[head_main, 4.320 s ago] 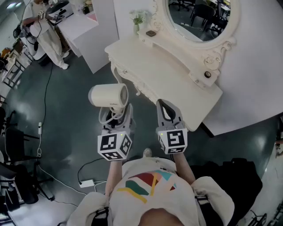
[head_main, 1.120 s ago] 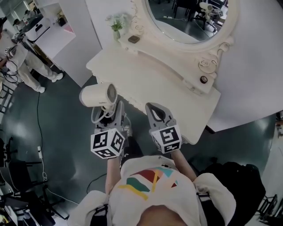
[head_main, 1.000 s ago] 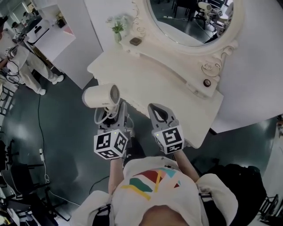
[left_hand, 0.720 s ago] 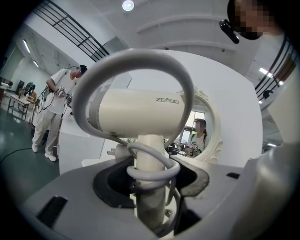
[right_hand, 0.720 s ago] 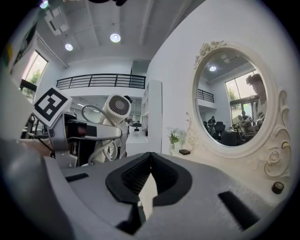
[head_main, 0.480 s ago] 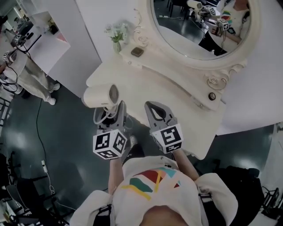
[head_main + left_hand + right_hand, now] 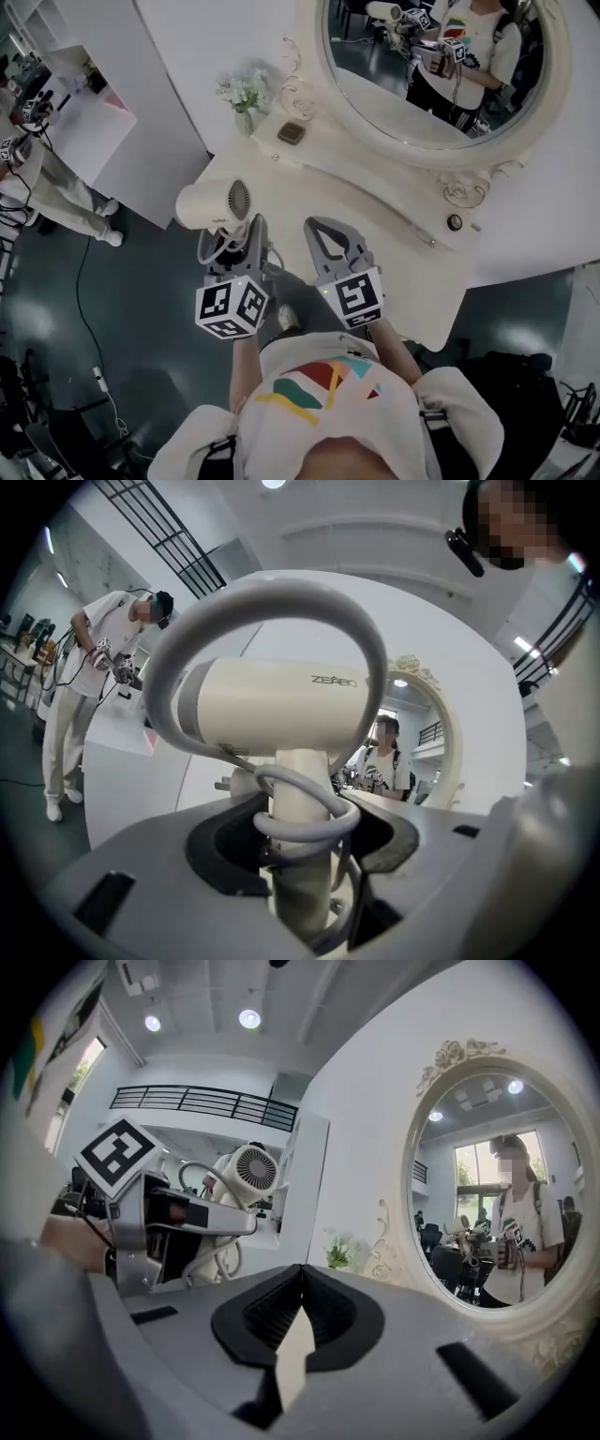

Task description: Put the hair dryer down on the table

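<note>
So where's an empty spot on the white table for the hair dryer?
The wide middle of the table, between its front edge and the mirror's ledge, is bare. It's busier along the ledge: flowers and a small dark box at the left, a little round thing at the right.

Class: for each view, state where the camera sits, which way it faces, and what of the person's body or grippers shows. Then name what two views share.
Head view: on the person's head, facing steeply down at the dressing table and mirror; shows torso, forearms, left gripper, right gripper.
Left gripper view: on the left gripper, along its jaws, closed on the hair dryer.
Right gripper view: on the right gripper, facing along its shut jaws toward the mirror; left gripper at left.
Shared: hair dryer, in both gripper views.
</note>
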Motion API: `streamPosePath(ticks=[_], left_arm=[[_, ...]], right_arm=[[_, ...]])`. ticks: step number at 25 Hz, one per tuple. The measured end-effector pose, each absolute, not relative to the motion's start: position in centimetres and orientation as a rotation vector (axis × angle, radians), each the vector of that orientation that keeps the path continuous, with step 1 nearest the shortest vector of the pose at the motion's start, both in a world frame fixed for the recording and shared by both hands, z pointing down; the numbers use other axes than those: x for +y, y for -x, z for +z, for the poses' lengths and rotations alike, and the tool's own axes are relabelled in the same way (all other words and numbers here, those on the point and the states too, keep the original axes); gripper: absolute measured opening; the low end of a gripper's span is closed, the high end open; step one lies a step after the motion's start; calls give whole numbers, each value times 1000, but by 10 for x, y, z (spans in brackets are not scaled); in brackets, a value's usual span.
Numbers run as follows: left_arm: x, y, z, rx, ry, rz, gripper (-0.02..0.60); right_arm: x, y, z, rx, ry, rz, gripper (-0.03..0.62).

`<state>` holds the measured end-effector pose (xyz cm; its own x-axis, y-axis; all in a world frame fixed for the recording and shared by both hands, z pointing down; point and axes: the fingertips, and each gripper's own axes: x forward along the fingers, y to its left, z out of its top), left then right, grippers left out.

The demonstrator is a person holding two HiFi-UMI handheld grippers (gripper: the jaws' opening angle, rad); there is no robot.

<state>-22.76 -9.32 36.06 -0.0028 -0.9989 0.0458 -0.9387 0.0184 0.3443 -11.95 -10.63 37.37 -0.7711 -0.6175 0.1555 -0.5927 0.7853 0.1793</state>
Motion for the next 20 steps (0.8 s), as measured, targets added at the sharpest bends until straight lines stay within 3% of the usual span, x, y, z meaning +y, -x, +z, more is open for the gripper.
streamPosePath(ticks=[10,20], left_arm=[[-120,269,371,-1980,-2070,-216,224],[-139,281,369,-1971,-2074,-224,224]], right_arm=[[-132,180,385,-2778,-979,-109,0],[-152,182,380,-2764,-1055,-117,0]])
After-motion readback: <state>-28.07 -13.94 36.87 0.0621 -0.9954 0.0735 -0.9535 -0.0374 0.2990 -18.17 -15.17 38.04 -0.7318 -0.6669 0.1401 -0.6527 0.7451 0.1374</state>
